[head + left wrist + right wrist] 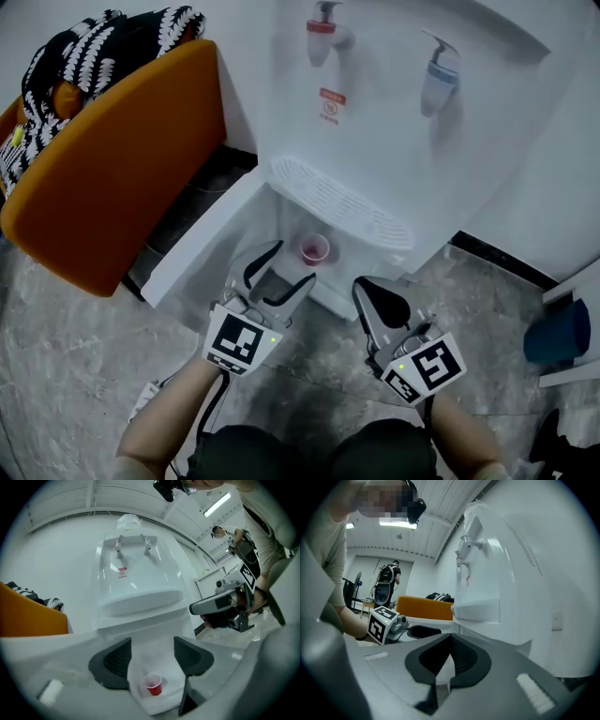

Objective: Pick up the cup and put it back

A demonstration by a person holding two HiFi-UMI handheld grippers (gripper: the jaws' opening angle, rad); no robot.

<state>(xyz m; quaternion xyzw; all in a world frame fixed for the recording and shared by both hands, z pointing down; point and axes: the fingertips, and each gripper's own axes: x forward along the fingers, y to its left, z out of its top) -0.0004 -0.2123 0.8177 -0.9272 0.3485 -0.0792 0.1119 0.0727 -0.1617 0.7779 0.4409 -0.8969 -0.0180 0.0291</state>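
Red plastic cup point(315, 249) upright in low recess of water dispenser point(403, 122), dead ahead of left tongs point(289, 264), just beyond spread, empty jaws. Right tongs point(364, 289) pressed together, empty, farther right. Left nearer.

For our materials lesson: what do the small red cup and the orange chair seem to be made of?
Red cup: probably thin plastic, smooth, judging by its pale, thin rim. Orange chair: likely upholstered fabric, matte, no glare, softly rounded edges.
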